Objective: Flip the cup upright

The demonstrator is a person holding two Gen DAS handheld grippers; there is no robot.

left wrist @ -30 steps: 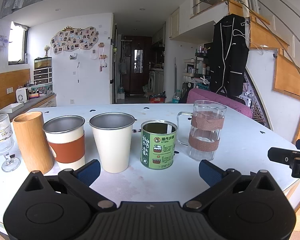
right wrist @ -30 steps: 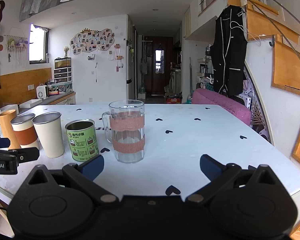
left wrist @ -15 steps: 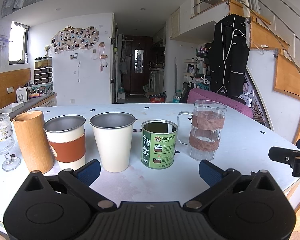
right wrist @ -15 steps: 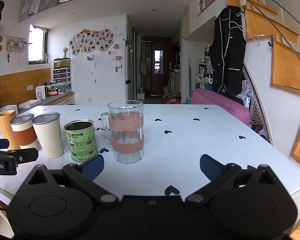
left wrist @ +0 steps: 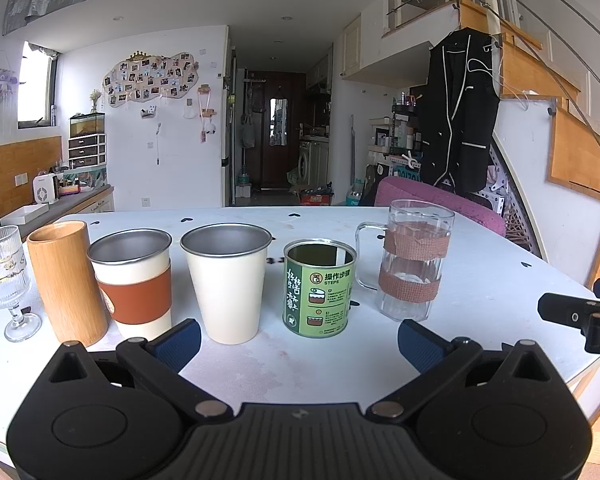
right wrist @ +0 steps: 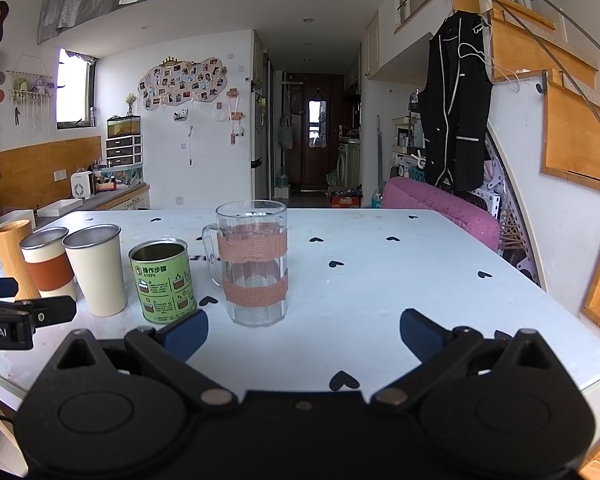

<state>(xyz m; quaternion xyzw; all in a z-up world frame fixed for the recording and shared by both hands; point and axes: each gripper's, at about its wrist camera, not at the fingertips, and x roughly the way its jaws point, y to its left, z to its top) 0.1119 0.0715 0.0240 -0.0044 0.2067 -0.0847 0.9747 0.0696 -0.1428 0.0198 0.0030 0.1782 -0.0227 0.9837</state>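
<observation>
Several cups stand upright in a row on the white table (left wrist: 480,280): a wooden tumbler (left wrist: 66,280), a steel cup with a brown sleeve (left wrist: 134,280), a cream steel cup (left wrist: 228,280), a green tin (left wrist: 319,288) and a glass mug with fabric bands (left wrist: 414,258). In the right wrist view the mug (right wrist: 254,262) stands just ahead and the tin (right wrist: 162,280) to its left. My left gripper (left wrist: 299,344) is open and empty, in front of the cream cup and tin. My right gripper (right wrist: 304,334) is open and empty, in front of the mug.
A ribbed wine glass (left wrist: 4,276) stands at the row's left end. A pink chair (right wrist: 440,208) sits behind the table's far right edge. The other gripper shows at the right edge of the left view (left wrist: 580,316) and at the left edge of the right view (right wrist: 16,316).
The right gripper has drifted slightly, so the mug and cups sit a little further left in its view. The left view is almost unchanged.
</observation>
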